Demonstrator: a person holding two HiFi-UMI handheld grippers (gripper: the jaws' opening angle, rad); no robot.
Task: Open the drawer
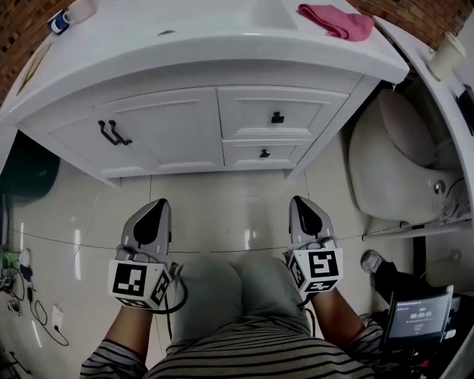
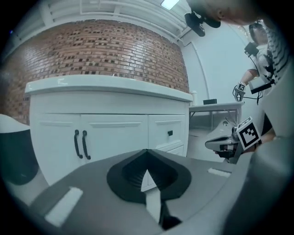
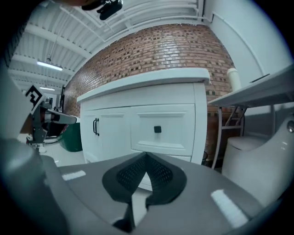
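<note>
A white vanity cabinet [image 1: 185,141] stands ahead of me. On its right half sit an upper drawer [image 1: 252,112] with a black knob [image 1: 277,117] and a shallower lower drawer with a knob [image 1: 264,154]; both look closed. My left gripper [image 1: 157,211] and right gripper [image 1: 304,209] hover low over the tiled floor, well short of the cabinet, both shut and empty. In the right gripper view the closed jaws [image 3: 146,158] point just below the upper knob [image 3: 157,129]. The left gripper [image 2: 147,153] faces the cabinet, with the knob [image 2: 170,133] to its right.
Two doors with black handles [image 1: 113,132] fill the cabinet's left half. A white toilet [image 1: 392,163] stands at the right, a dark green bin [image 1: 29,174] at the left. A pink cloth [image 1: 337,21] lies on the countertop. Cables [image 1: 33,311] trail on the floor.
</note>
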